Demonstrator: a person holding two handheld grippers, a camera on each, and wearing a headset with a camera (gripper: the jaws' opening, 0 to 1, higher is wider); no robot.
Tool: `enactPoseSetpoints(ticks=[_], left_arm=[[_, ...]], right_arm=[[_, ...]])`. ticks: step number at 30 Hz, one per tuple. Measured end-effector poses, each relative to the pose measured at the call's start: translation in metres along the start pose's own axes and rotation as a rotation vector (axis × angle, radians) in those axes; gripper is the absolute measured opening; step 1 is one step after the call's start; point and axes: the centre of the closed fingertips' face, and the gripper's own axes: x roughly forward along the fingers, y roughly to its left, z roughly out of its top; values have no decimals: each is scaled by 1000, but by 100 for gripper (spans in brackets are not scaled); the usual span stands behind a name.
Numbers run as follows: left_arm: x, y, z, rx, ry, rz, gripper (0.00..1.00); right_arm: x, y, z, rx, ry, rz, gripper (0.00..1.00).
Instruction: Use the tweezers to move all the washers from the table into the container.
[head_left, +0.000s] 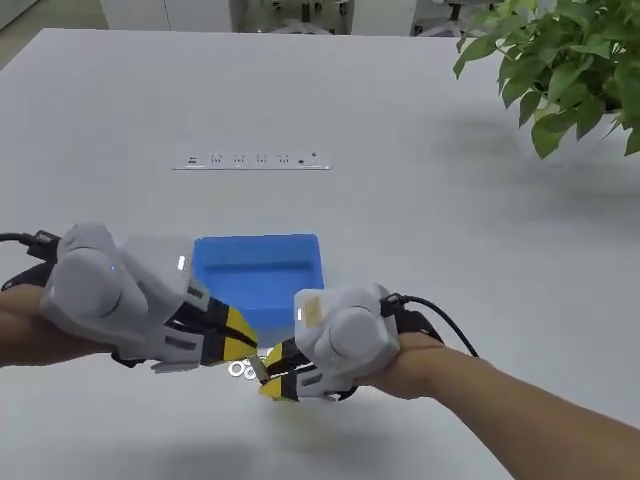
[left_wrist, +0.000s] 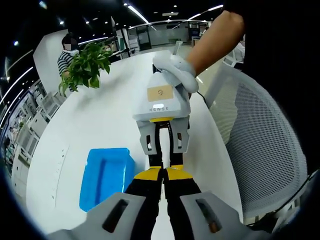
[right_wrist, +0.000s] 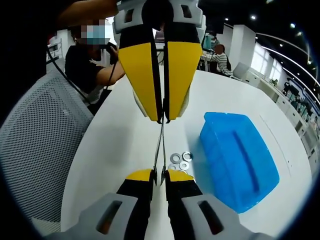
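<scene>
Although our left gripper (right_wrist: 161, 117) and right gripper (right_wrist: 160, 176) both clench the tweezers (right_wrist: 160, 150) near the container (right_wrist: 250, 145), we judge the moving not yet begun. The washers (right_wrist: 180, 160) lie on the table (right_wrist: 120, 150) just beside that container.

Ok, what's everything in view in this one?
table: one, white, under everything
container: one, blue, on the table just beyond the grippers
washers: about four, silver, clustered on the table beside the container
tweezers: one, metal, spanning between the two grippers
socket strip: one, white, on the table past the container
plant: one, green, far right corner
chair: one, pale mesh, at the table's edge
left gripper: one, grey with yellow tips, shut on the tweezers
right gripper: one, grey with yellow tips, shut on the tweezers
</scene>
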Motion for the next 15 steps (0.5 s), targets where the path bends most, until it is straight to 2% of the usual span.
enactPoseSetpoints(ticks=[3,15], left_arm=[[3,0,3,-1,-21,1,6],[11,-2,7,-22,-43,-17,6]], right_arm=[[-2,0,-1,7,-4,0,11],[-4,0,-2,12,-10,-8,12]])
